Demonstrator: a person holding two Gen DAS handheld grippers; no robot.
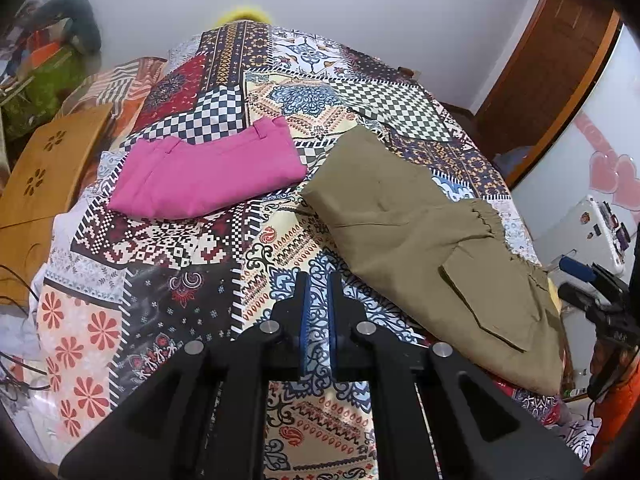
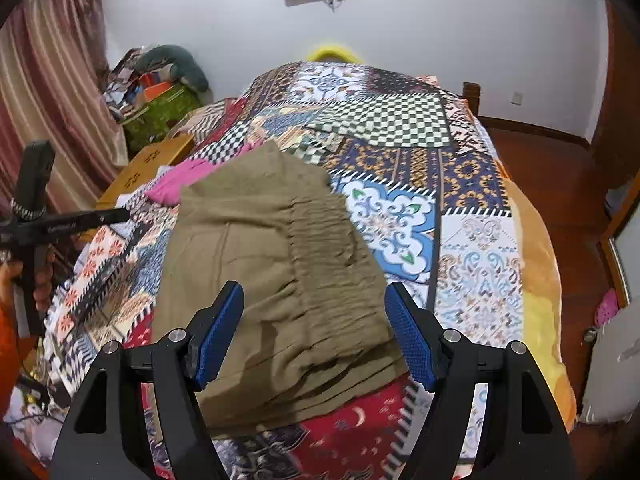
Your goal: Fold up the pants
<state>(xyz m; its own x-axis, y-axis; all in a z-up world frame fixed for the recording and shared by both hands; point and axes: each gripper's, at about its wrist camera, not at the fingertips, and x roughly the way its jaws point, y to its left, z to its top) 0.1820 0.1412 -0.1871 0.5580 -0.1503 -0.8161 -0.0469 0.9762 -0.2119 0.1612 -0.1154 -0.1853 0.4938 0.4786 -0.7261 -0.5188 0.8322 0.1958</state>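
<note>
The left hand-held gripper [image 1: 319,288] is nearly closed with nothing between its pads, above the patterned bed cover [image 1: 172,248]; the olive pants [image 1: 424,232] lie on the bed to its right and a folded pink garment [image 1: 208,172] lies ahead to its left. The right hand-held gripper [image 2: 314,308] stands wide and empty just above the near end of the olive pants. A wooden desk [image 1: 48,176] stands beside the bed, far left of the left hand-held gripper.
</note>
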